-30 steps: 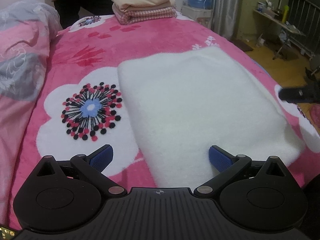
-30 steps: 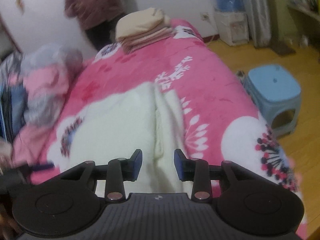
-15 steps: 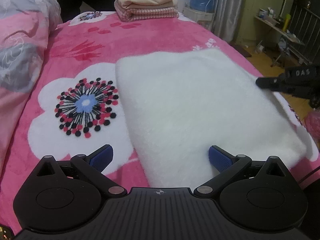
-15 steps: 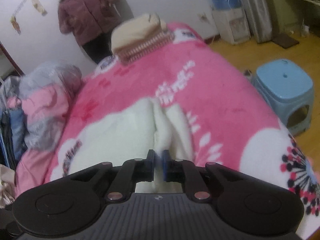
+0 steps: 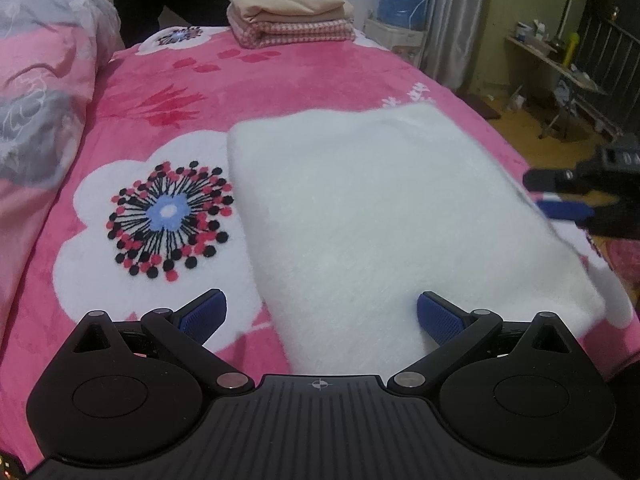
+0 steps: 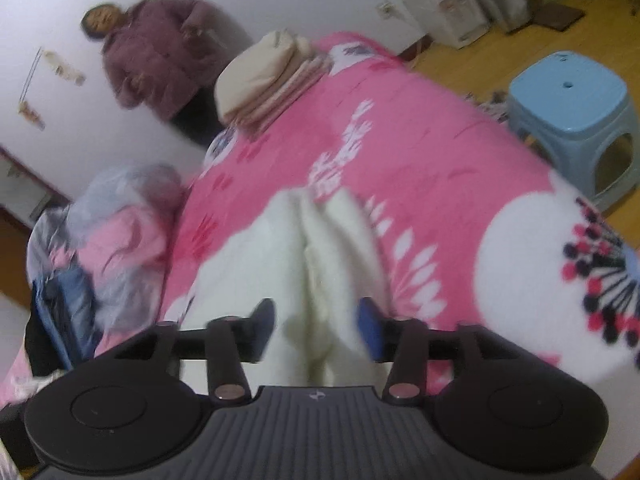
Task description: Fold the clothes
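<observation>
Folded fluffy white garment (image 5: 384, 216): flat on pink floral fleece blanket (image 5: 168, 92), mid-bed.
Left gripper (image 5: 322, 316): fingers spread wide, empty, above garment's near edge.
Right gripper (image 6: 316, 328): jaws just opened, pads clear of raised cloth fold between them.
Stack of folded beige and checked laundry (image 5: 288, 12): far end of bed.

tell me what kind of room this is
Most likely a bedroom in a home. A bed with a pink flowered blanket fills the view, a white fleece garment lies on it with a stack of folded clothes at the far end, and a blue plastic stool stands beside it.
</observation>
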`<state>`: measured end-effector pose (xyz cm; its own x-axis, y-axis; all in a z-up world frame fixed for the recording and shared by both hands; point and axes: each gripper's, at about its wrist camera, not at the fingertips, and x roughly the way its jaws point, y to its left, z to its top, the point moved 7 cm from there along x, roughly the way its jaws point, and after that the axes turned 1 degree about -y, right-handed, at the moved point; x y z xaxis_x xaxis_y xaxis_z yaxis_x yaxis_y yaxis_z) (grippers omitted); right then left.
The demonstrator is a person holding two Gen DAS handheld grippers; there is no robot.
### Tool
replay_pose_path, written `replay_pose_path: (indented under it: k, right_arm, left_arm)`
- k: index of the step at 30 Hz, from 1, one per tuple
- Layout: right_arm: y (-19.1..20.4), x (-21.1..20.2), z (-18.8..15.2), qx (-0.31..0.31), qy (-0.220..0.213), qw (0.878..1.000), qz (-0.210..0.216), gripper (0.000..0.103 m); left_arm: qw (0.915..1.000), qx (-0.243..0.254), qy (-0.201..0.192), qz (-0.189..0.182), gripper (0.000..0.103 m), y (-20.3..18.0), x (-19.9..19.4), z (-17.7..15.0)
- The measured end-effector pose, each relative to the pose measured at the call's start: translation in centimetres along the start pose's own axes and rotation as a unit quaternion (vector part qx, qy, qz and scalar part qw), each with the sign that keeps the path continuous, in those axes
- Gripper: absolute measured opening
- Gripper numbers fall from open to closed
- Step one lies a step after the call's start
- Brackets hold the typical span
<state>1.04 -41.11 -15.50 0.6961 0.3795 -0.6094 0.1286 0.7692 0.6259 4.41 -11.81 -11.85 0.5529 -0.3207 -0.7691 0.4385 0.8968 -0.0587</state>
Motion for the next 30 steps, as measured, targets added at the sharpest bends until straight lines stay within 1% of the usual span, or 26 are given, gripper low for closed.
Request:
replay_pose_path:
  k: [2, 3, 5, 6, 7, 10, 14, 16, 17, 18, 20, 21, 22, 23, 25, 27, 29, 30]
  right_arm:
    - [0.8, 0.3, -0.6, -0.023, 0.019, 1.000, -0.003, 0.063]
    - [1.3, 0.6, -0.9, -0.041, 0.027, 0.999, -0.012, 0.064]
    - [2.3, 1.2, -1.4, -0.078, 0.038, 0.996, -0.038, 0.063]
    - [2.7, 1.2, -1.5, -0.090, 0.038, 0.994, -0.047, 0.057]
    - [3.0, 1.1, -1.7, -0.101, 0.037, 0.993, -0.052, 0.048]
    - [4.0, 0.8, -2.1, -0.136, 0.030, 0.988, -0.069, 0.033]
    - [5.0, 0.1, -2.1, -0.169, 0.001, 0.982, -0.088, 0.029]
    - [4.7, 0.0, -1.8, -0.156, -0.008, 0.984, -0.087, 0.028]
    - [4.3, 0.2, -1.6, -0.145, -0.004, 0.986, -0.086, 0.028]
    - [3.9, 0.5, -1.5, -0.133, 0.002, 0.987, -0.087, 0.029]
    - [3.0, 0.9, -1.2, -0.109, 0.015, 0.990, -0.089, 0.035]
    - [2.6, 1.0, -1.2, -0.098, 0.018, 0.991, -0.090, 0.046]
    - [2.2, 0.9, -1.1, -0.084, 0.018, 0.992, -0.088, 0.050]
    - [1.9, 0.7, -1.0, -0.069, 0.013, 0.994, -0.082, 0.053]
    - [1.2, 0.2, -0.7, -0.038, -0.002, 0.997, -0.072, 0.062]
    - [0.1, -0.3, -0.1, 0.002, -0.021, 0.998, -0.066, 0.069]
    - [-1.4, -0.2, 0.4, 0.054, -0.025, 0.997, -0.048, 0.073]
    - [-2.2, -0.1, 0.7, 0.082, -0.025, 0.996, -0.037, 0.077]
  left_arm:
    - [1.0000, -0.003, -0.001, 0.000, 0.103, 0.2, -0.1, 0.0]
    - [1.0000, -0.004, 0.000, 0.000, 0.103, 0.3, -0.1, -0.1]
    - [1.0000, -0.007, 0.002, -0.002, 0.103, 0.4, 0.0, -0.3]
    - [0.9999, -0.009, 0.003, -0.004, 0.103, 0.4, 0.0, -0.4]
    - [0.9999, -0.011, 0.003, -0.005, 0.103, 0.5, 0.0, -0.5]
    - [0.9999, -0.011, 0.003, -0.005, 0.103, 0.4, -0.2, -0.6]
    - [0.9999, -0.010, -0.001, -0.008, 0.103, 0.5, -0.3, -0.7]
    - [0.9999, -0.011, -0.001, -0.011, 0.103, 0.5, -0.4, -0.7]
    - [0.9998, -0.013, -0.001, -0.013, 0.103, 0.6, -0.3, -0.7]
    - [0.9998, -0.015, -0.001, -0.014, 0.103, 0.6, -0.3, -0.7]
    - [0.9997, -0.018, 0.000, -0.014, 0.102, 0.6, -0.4, -0.7]
    - [0.9997, -0.019, -0.001, -0.013, 0.102, 0.7, -0.4, -0.6]
    - [0.9997, -0.021, -0.002, -0.011, 0.102, 0.8, -0.5, -0.5]
    - [0.9997, -0.023, -0.002, -0.009, 0.102, 1.0, -0.5, -0.4]
    - [0.9997, -0.023, 0.004, -0.003, 0.102, 1.2, -0.4, -0.3]
    - [0.9997, -0.023, 0.010, 0.000, 0.103, 1.2, -0.2, -0.2]
    - [0.9996, -0.023, 0.016, 0.002, 0.103, 1.1, 0.0, -0.2]
    - [0.9996, -0.021, 0.017, 0.004, 0.103, 1.0, 0.0, -0.2]
